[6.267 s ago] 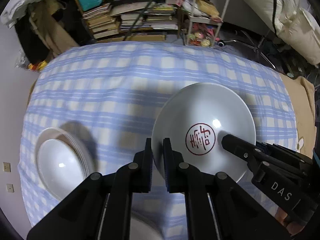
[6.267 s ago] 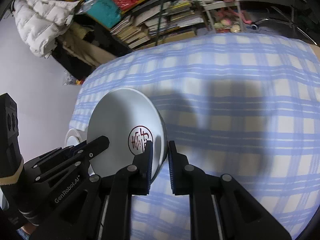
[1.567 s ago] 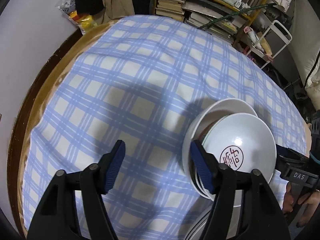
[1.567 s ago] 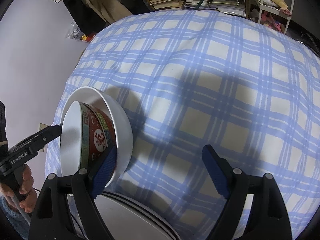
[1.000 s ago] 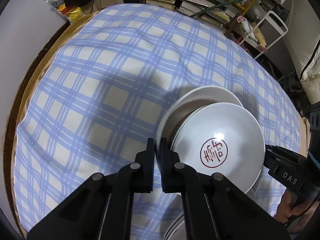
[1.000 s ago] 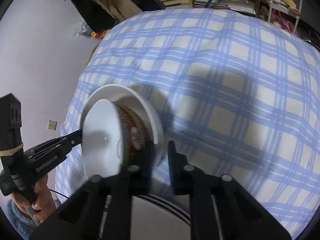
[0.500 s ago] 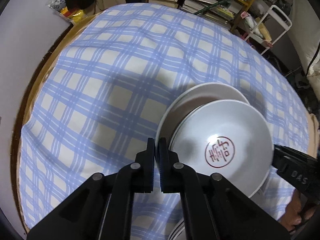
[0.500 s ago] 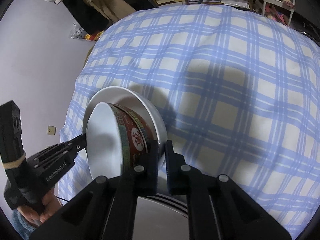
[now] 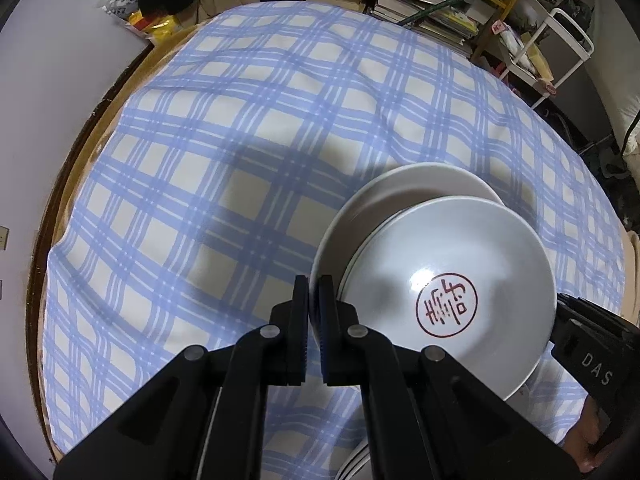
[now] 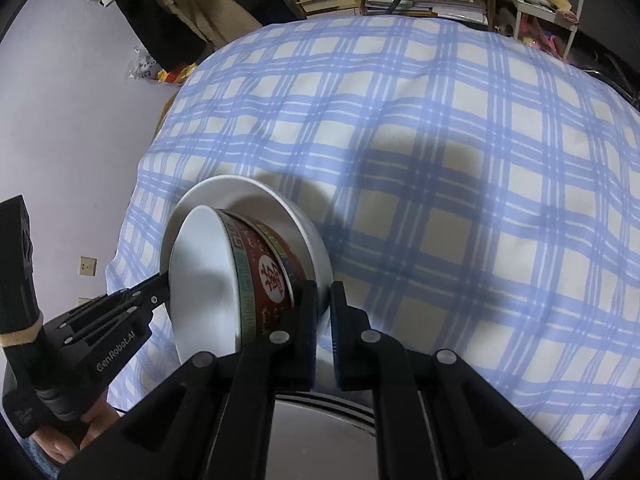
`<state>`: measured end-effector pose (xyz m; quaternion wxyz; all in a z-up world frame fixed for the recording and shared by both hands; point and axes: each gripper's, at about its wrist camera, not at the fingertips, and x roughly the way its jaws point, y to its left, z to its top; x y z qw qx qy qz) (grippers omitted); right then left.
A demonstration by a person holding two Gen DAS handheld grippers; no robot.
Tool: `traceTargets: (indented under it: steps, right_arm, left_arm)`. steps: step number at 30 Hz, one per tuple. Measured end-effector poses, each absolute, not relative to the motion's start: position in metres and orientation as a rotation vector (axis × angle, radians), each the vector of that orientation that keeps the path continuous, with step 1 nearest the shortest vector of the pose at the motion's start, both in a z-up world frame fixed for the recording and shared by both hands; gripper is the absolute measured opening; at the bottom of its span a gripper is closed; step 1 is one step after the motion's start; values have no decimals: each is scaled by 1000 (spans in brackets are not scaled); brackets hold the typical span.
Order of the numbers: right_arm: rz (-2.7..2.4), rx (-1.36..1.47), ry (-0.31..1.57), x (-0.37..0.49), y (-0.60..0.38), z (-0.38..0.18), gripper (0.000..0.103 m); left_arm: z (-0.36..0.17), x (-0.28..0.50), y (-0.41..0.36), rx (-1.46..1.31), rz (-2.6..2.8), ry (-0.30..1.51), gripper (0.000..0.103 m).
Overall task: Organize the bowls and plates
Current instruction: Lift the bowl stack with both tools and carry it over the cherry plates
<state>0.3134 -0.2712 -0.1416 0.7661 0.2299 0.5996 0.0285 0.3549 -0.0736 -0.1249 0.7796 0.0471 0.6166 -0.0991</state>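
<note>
A red patterned bowl (image 10: 272, 276), white inside with a red seal (image 9: 448, 308), sits nested in a larger white bowl (image 9: 400, 192) (image 10: 240, 192) on the blue checked cloth. My left gripper (image 9: 314, 292) is shut on the white bowl's left rim. My right gripper (image 10: 324, 292) is shut on the opposite rim of the same bowl. Each gripper shows in the other's view: the left gripper (image 10: 160, 286) at the bowl's far edge, and the right gripper's body (image 9: 592, 344), whose tips are hidden behind the bowls. I cannot tell whether the bowls rest on the cloth.
A stack of white plates (image 10: 320, 432) (image 9: 352, 464) lies just below the grippers at the table's near edge. The checked cloth (image 9: 200, 200) covers a round table. Behind it stand shelves of books (image 9: 420, 0) and a white rack (image 9: 560, 32).
Six seconds ago both grippers carried the patterned bowl alone. It then sat in the white bowl between open jaws. Both grippers have since shut on the white bowl's rim and barely moved.
</note>
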Motion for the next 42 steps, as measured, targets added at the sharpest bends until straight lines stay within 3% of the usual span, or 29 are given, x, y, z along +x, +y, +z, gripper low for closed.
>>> traceTargets:
  steps: [8,24,42]
  right_arm:
    - [65,530,1256,304,-277,-142,10]
    - [4,499,1277,306,-272,-119,11]
    - [2,562,1251,251,-277,-85,11]
  left_arm:
    - [-120,345,-70,54,-193,1272,2]
    - [-114,350,-55,-74,-255,1338,1]
    - [-64,299,-62,-10,-247,1301,1]
